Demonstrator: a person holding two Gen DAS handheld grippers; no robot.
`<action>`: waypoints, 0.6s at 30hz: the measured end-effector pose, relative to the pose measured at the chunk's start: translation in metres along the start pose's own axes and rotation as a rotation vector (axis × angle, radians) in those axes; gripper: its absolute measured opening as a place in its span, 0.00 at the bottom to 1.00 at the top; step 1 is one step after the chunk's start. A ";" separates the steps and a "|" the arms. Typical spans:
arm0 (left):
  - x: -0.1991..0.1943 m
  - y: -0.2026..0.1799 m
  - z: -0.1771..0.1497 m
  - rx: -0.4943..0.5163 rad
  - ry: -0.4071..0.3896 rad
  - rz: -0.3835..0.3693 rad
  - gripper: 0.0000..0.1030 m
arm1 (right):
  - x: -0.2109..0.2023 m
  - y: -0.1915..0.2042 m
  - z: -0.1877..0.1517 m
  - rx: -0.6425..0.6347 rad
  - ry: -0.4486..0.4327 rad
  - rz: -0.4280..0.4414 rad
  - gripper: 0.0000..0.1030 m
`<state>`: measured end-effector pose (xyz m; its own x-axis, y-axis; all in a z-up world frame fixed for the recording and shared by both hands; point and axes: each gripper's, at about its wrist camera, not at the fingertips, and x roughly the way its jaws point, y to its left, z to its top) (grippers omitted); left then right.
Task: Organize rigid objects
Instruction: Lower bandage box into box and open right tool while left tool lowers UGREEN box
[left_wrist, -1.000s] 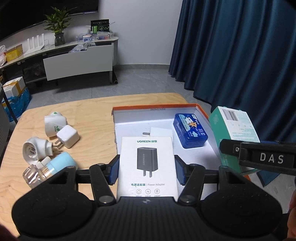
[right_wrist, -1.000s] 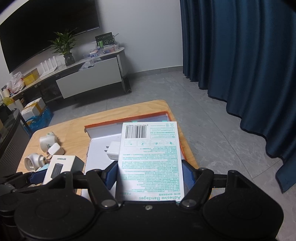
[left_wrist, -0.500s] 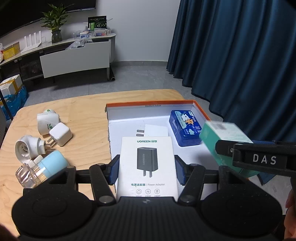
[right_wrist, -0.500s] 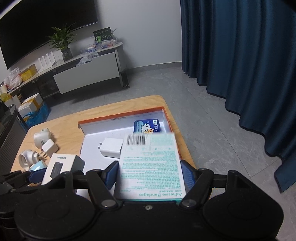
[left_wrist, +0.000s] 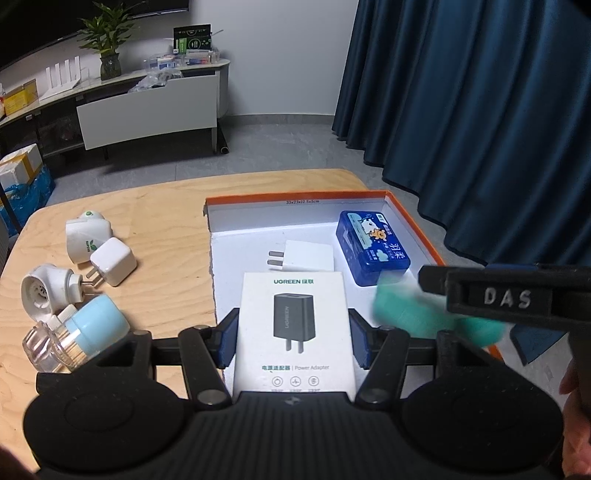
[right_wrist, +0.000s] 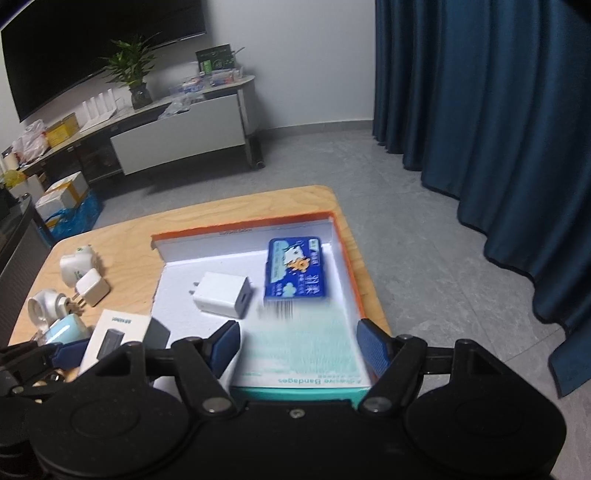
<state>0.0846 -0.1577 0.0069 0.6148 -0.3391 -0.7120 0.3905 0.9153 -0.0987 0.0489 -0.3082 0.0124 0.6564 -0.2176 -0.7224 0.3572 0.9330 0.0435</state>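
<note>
The left claw (left_wrist: 293, 341) is clamped on a white charger box (left_wrist: 293, 328), which juts forward from its fingers over the near edge of the orange-rimmed tray (left_wrist: 295, 195). The right claw (right_wrist: 298, 349) stands wide, its pads pressing a teal bandage box (right_wrist: 301, 350); ahead of it in the tray lie a blue tin (right_wrist: 295, 273) and a white plug (right_wrist: 223, 300).

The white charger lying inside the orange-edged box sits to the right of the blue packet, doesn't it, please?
Not quite: the white charger lies to the left of the blue packet, both inside the orange-edged box. The right wrist view shows it, and the left wrist view agrees.
</note>
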 end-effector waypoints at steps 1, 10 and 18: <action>0.001 0.000 0.000 0.001 0.002 0.000 0.58 | -0.002 -0.002 0.000 0.008 -0.005 0.003 0.82; 0.015 -0.004 -0.002 -0.021 0.032 -0.043 0.58 | -0.018 -0.010 0.002 0.036 -0.051 -0.007 0.82; 0.013 0.003 -0.006 -0.068 0.050 -0.092 0.70 | -0.025 -0.004 0.000 0.027 -0.059 -0.002 0.82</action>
<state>0.0899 -0.1585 -0.0066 0.5426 -0.4130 -0.7315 0.3951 0.8939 -0.2116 0.0310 -0.3070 0.0306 0.6932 -0.2370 -0.6807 0.3758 0.9247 0.0608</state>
